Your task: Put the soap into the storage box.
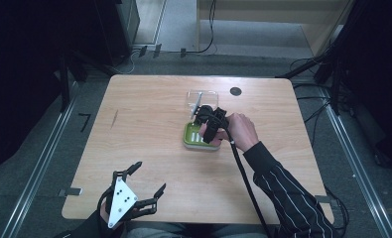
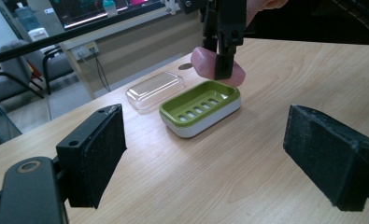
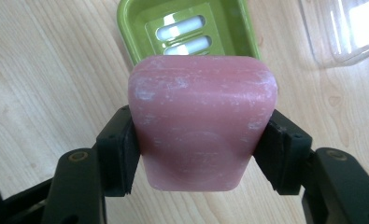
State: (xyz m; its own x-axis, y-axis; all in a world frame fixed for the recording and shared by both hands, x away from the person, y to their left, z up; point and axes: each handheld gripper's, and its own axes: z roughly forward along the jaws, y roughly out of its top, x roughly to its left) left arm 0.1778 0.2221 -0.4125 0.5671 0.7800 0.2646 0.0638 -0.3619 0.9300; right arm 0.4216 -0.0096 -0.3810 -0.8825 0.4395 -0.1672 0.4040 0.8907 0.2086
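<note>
Left hand-held gripper sits at the near table edge, jaws wide apart, nothing in them. Right hand-held gripper clamps a pink soap bar just above the green soap dish (clear lid just beside it).

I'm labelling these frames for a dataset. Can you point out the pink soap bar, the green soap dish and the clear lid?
pink soap bar point(image 3: 201, 121): right gripper view, middle of its broad face.
green soap dish point(image 2: 201, 107): left gripper view, slotted floor.
clear lid point(image 2: 155, 89): left gripper view, its flat top.
</note>
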